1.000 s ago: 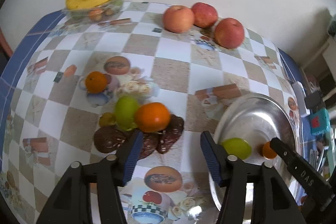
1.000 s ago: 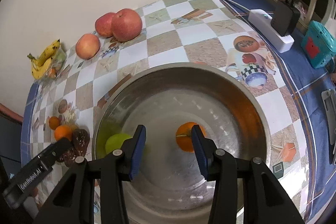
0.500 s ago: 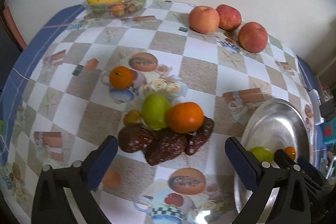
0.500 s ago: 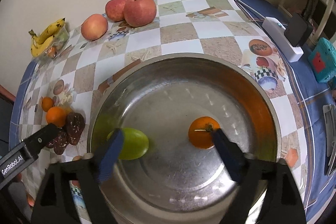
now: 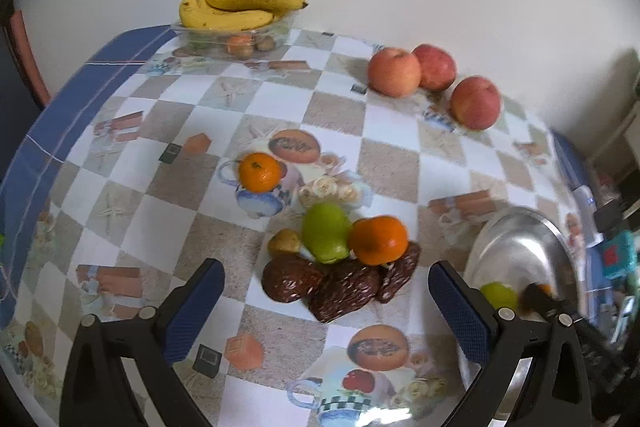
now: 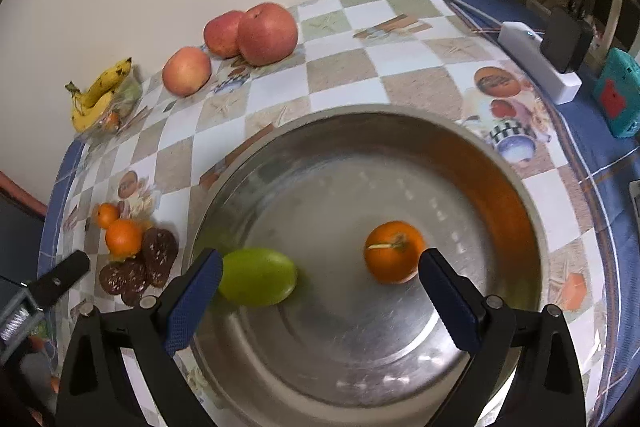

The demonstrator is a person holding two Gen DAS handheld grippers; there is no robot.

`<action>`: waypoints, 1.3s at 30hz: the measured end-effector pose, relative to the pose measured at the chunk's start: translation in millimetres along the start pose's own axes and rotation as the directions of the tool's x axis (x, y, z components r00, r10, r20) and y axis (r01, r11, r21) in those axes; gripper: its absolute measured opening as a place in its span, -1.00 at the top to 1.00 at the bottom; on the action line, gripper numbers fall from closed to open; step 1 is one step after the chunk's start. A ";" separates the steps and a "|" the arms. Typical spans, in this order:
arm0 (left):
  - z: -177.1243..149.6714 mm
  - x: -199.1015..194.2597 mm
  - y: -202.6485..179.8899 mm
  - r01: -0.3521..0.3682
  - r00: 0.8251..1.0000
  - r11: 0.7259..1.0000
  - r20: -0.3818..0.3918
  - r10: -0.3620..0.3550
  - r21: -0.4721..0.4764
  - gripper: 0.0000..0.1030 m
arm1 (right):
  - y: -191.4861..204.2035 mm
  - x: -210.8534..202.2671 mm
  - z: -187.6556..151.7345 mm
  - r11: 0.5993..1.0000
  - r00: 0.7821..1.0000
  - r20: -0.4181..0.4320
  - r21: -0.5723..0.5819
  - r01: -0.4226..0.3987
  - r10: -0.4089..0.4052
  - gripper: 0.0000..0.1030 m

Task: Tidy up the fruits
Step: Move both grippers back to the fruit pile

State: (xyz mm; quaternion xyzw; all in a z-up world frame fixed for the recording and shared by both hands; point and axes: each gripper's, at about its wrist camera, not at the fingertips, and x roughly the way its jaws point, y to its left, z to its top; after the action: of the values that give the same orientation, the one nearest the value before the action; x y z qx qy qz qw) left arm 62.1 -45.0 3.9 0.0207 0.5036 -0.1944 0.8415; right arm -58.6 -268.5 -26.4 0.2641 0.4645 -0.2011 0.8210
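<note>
Steel bowl (image 6: pixel 532 187) already holds an orange (image 6: pixel 394 251) and a green fruit (image 6: pixel 258 277); more fruit sits piled on brown pieces (image 5: pixel 340 283) on the bench (image 5: pixel 392 163). Both the right gripper (image 6: pixel 320 281) and left gripper (image 5: pixel 326 291) have just opened wide, empty. Risk: closing on the pile could nudge its orange (image 5: pixel 378 239) off, since round fruit rolls.

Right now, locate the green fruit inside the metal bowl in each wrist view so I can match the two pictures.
Left wrist: the green fruit sits low at the right edge, in the bowl, partly hidden behind the left gripper's right finger.
Right wrist: the green fruit lies lower left of centre on the bowl's floor, beside the right gripper's left finger.
Shared landmark: the three apples by the wall.
</note>
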 end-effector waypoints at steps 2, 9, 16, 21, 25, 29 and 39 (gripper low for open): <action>3.0 -3.3 2.0 0.029 1.000 0.999 0.005 -0.029 -0.014 -1.00 | 3.7 0.0 -1.5 1.000 1.000 -0.001 -0.009 -0.015 0.015 -0.91; 11.7 -10.9 4.5 -0.015 0.999 1.000 0.049 0.016 -0.010 -0.99 | 17.0 -16.5 5.0 0.999 0.998 0.058 -0.034 -0.005 0.007 -0.91; 23.3 -8.3 27.9 0.021 0.999 0.995 0.039 -0.017 -0.096 -0.93 | 49.8 -31.1 17.8 0.997 0.996 0.084 -0.077 -0.030 0.037 -0.91; 29.1 -3.4 44.7 0.029 1.000 0.989 0.007 -0.029 -0.142 -0.77 | 86.1 -32.1 23.2 0.988 0.995 0.081 -0.144 -0.052 0.065 -0.86; 32.8 -4.0 58.1 0.067 0.998 0.978 0.006 -0.067 -0.199 -0.77 | 117.3 -23.5 24.0 0.979 0.993 0.055 -0.182 -0.090 0.102 -0.60; 38.1 -0.1 72.5 0.066 0.998 0.969 -0.007 -0.069 -0.238 -0.77 | 143.2 -7.9 17.5 0.965 0.992 0.014 -0.235 -0.119 0.125 -0.34; 32.5 27.2 86.8 0.095 0.985 0.943 -0.109 -0.136 -0.319 -0.70 | 173.2 32.4 1.6 0.944 0.984 -0.089 -0.279 -0.174 0.155 -0.17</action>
State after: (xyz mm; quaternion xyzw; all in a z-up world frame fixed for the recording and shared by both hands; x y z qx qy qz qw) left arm 131.0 19.3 -17.4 -0.1300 0.5819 -0.1597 0.7868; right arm 58.0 -137.1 -11.1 0.1868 0.4918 -0.0540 0.8487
